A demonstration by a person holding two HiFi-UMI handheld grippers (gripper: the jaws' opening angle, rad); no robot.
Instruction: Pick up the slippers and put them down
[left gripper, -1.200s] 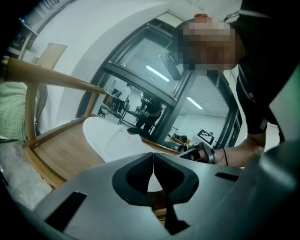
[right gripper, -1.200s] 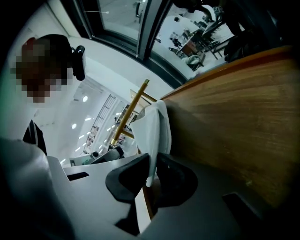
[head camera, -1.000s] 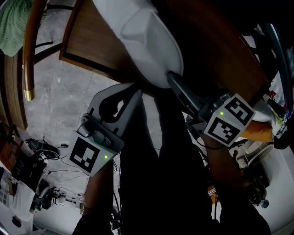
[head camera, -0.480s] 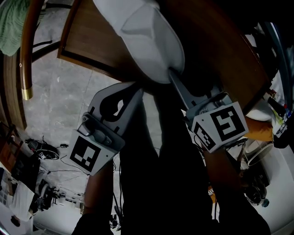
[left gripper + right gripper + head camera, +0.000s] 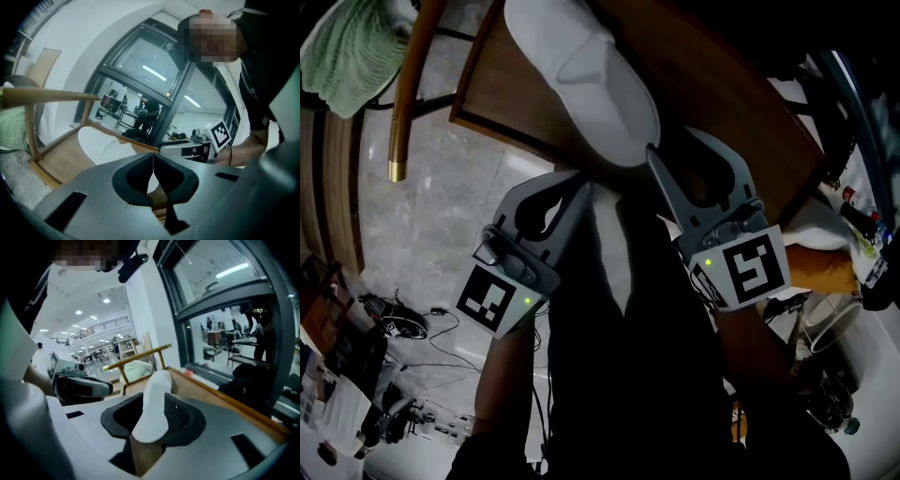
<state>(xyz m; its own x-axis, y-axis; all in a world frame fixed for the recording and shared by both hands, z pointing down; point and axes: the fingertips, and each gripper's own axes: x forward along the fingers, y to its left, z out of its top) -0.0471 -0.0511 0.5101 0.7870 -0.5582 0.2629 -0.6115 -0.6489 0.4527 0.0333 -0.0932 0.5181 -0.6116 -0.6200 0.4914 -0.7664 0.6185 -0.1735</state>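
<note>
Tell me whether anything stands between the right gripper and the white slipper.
Nothing visible does. The white fabric slipper lies on the brown wooden table, and its near end shows right between the jaws of the right gripper, which are opening and not pressing on it.

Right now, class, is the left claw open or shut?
Shut: the left claw has its jaws meeting in a thin seam, nothing between them.

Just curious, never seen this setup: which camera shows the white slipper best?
The head view: it shows most of the white slipper from above on the wooden table. The right gripper view sees it end-on, between the opening jaws; the left gripper view catches only part beyond shut jaws.
</note>
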